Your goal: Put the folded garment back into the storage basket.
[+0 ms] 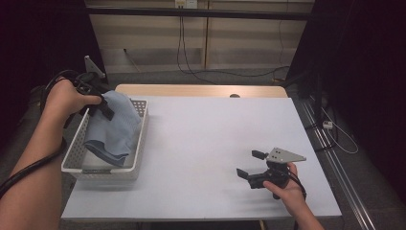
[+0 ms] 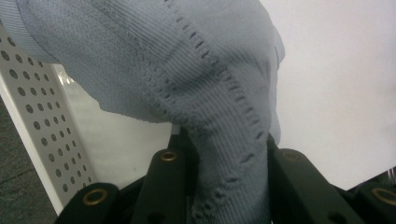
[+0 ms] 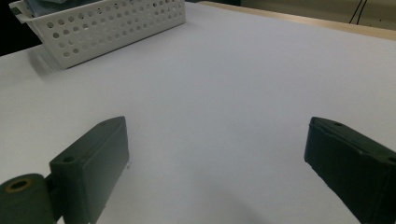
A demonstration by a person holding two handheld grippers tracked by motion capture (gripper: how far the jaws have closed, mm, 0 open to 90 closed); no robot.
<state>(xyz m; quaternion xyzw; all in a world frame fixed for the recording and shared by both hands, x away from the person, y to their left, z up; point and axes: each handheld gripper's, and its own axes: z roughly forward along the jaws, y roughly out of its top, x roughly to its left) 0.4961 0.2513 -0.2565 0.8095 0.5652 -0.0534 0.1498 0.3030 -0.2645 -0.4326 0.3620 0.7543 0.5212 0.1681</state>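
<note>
High view: our left tool (image 1: 103, 108) is clenched on the blue knit garment (image 1: 112, 127), lifting it above the white basket (image 1: 136, 165); the trailing hem could snag the rim. Right tool (image 1: 252, 165) rests released on the tabletop (image 1: 201, 143).

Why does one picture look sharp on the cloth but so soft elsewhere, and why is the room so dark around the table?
Left gripper view: the blue knit cloth is crisp, the black jaws at the bottom soft. Right gripper view: the jaws blur, the white basket is clearer. High view: light falls evenly on the table, the sides stay black, and the basket throws a faint shadow.
</note>
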